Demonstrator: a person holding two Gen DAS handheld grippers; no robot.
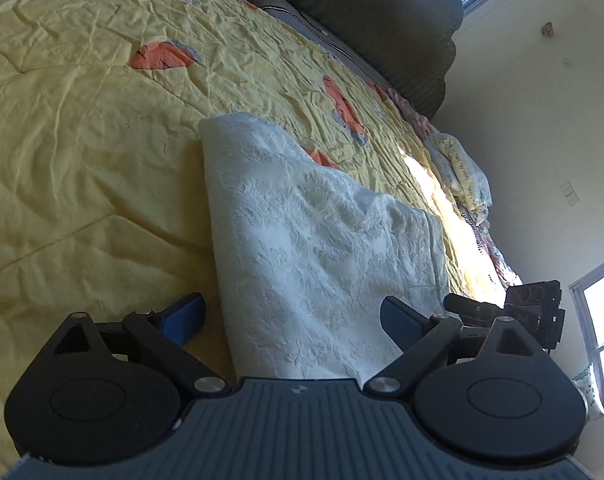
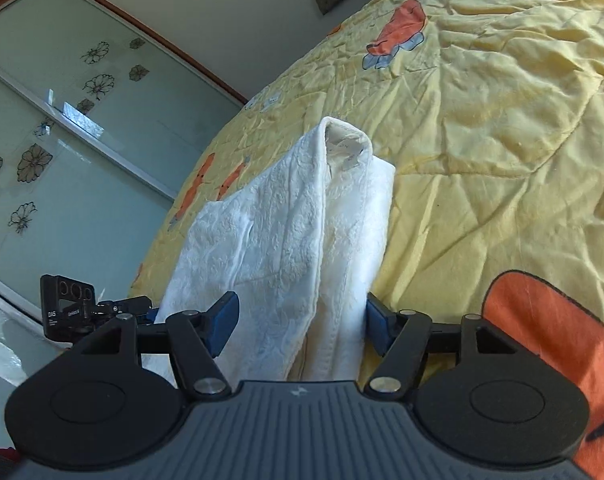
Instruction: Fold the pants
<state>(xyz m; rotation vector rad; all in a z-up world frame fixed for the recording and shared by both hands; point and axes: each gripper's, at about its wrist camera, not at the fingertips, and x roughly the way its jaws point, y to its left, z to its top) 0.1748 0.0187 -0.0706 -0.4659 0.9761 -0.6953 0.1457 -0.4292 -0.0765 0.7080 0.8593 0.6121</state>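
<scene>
White textured pants (image 1: 310,240) lie folded lengthwise on a yellow quilt (image 1: 81,160) and run away from both cameras. My left gripper (image 1: 293,316) is wide open over the near end of the cloth. A strip of quilt shows between its left blue pad (image 1: 189,312) and the cloth edge. In the right wrist view the pants (image 2: 285,232) form a thicker bundle that ends in a rolled fold at the far end. My right gripper (image 2: 302,320) is open with the bundle loose between its blue pads (image 2: 223,320).
The yellow quilt (image 2: 502,140) with orange prints covers the whole bed. A dark green headboard cushion (image 1: 362,20) and a rolled blanket (image 1: 458,168) sit at the far edge. Glass wardrobe doors (image 2: 61,140) with flower patterns stand beside the bed. Each view shows the other gripper's black housing (image 1: 534,312) (image 2: 69,308).
</scene>
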